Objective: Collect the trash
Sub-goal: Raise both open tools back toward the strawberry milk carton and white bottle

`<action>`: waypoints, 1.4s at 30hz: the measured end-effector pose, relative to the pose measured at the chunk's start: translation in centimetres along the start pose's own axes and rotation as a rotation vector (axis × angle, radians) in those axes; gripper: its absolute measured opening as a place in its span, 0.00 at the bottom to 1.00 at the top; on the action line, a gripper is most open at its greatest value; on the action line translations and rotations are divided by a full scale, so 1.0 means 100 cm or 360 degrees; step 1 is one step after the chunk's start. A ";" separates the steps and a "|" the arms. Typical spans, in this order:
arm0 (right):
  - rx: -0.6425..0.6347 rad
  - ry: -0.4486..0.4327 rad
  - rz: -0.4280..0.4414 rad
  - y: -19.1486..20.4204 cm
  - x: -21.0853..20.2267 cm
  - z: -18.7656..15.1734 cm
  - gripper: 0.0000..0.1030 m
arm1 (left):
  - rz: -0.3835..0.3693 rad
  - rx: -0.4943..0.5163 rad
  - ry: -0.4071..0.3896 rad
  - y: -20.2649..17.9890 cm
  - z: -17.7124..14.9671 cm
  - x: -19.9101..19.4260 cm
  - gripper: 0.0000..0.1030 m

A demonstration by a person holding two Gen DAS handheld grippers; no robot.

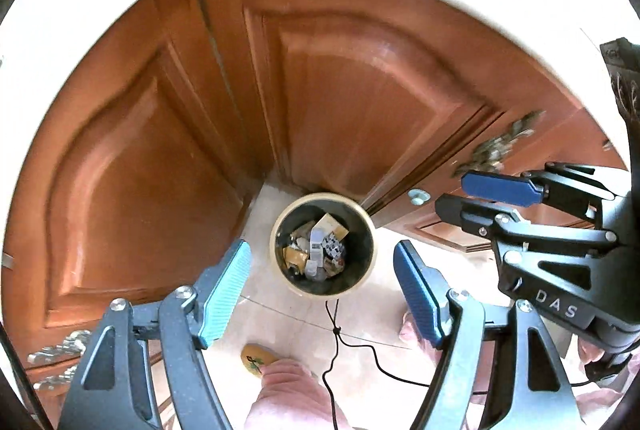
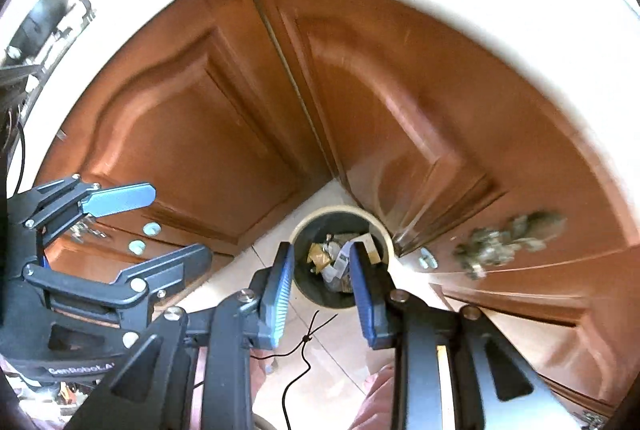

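Both my grippers, left gripper (image 1: pixel 322 290) and right gripper (image 2: pixel 320 300), hang open and empty above the bin (image 1: pixel 362 262) of light, crumply paper trash (image 1: pixel 320 250); I'd pinch loose edges

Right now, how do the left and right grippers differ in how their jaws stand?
The left gripper has its jaws wide apart, framing the whole trash bin in its own view; the right gripper has a narrower gap, spanning only part of the bin's mouth. The left gripper's pads look lighter blue on one side; the right's are both darker. Both are empty and point down over the bin.
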State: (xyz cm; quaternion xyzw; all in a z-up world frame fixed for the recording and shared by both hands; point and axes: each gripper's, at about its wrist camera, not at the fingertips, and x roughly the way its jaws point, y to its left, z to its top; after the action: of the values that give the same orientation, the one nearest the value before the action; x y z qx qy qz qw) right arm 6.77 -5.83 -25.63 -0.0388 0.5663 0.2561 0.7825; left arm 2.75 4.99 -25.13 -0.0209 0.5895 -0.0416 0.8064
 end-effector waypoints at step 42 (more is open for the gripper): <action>0.0783 -0.0514 -0.0032 -0.287 -0.223 0.293 0.29 | 0.0067 0.0682 -0.0443 -0.158 0.443 -0.080 0.91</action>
State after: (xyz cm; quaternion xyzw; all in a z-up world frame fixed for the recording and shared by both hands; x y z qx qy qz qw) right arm 39.85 -28.42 -1.55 0.1878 0.4791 0.1061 0.8508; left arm 41.86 -10.73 -2.77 0.1571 0.4508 -0.1454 0.8666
